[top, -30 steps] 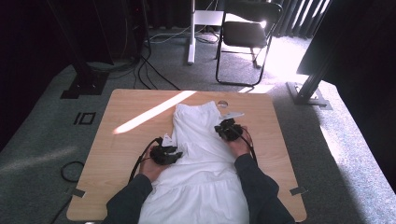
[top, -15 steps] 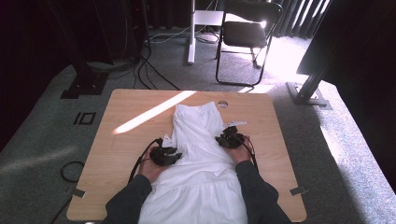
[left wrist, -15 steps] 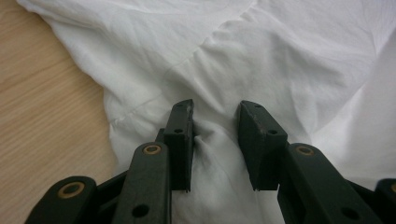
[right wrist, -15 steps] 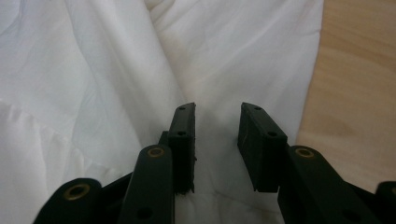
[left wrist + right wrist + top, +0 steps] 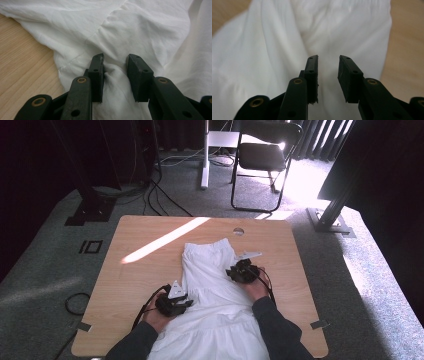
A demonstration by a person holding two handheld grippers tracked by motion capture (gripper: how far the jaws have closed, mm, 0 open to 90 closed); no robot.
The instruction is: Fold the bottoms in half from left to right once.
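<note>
A white garment (image 5: 215,270) lies flat along the middle of the wooden table (image 5: 140,270), its hem toward the person. My left gripper (image 5: 188,303) is at the garment's left edge. In the left gripper view its jaws (image 5: 115,75) stand apart over a raised wrinkle of the cloth (image 5: 140,30) without pinching it. My right gripper (image 5: 231,270) rests at the garment's right edge. Its jaws (image 5: 328,75) have just been opening; they stand apart above the smooth fabric (image 5: 274,50) with nothing gripped.
A round hole (image 5: 238,231) is in the tabletop near its far edge, and a stripe of sunlight (image 5: 165,239) crosses the bare wood on the left. A black chair (image 5: 265,160) and floor cables (image 5: 165,195) lie beyond the table.
The right gripper came toward the person along the garment's right edge and now stands open. The left gripper slid back toward the near edge. The garment's upper part looks narrower.
</note>
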